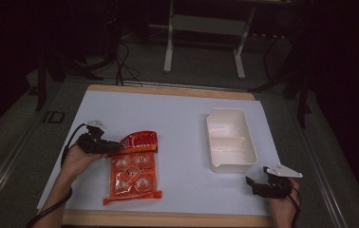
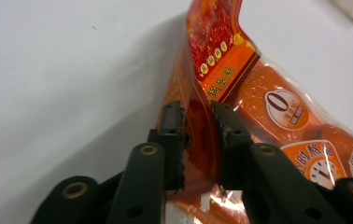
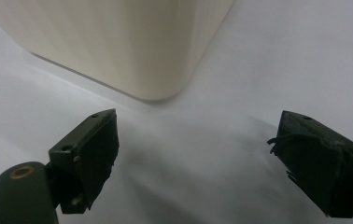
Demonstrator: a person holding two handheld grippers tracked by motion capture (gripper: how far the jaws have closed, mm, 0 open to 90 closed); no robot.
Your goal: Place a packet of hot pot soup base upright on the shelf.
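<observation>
At the near right corner of the white table (image 1: 177, 114), the right gripper (image 1: 258, 184) rests low over the surface with its jaws spread wide and nothing between them; in the right gripper view its tips (image 3: 198, 158) face a rounded corner of the cream bin (image 3: 118, 46), near it but apart. On the left side, the left gripper (image 1: 113, 145) reaches in from the person's left hand (image 1: 75, 161) and pinches the orange snack bag (image 1: 134, 168) at its upper left corner. The left gripper view shows the jaws (image 2: 198, 135) close on either side of a raised fold of the bag's film (image 2: 198, 116), the pads touching it. The bag lies flat, its long axis running from the near edge toward the far edge, its red printed header end pointing away from the person and slightly lifted. Farther back and to the right, well apart from the bag, stands the bin (image 1: 230, 140), its long axis also running near to far.
</observation>
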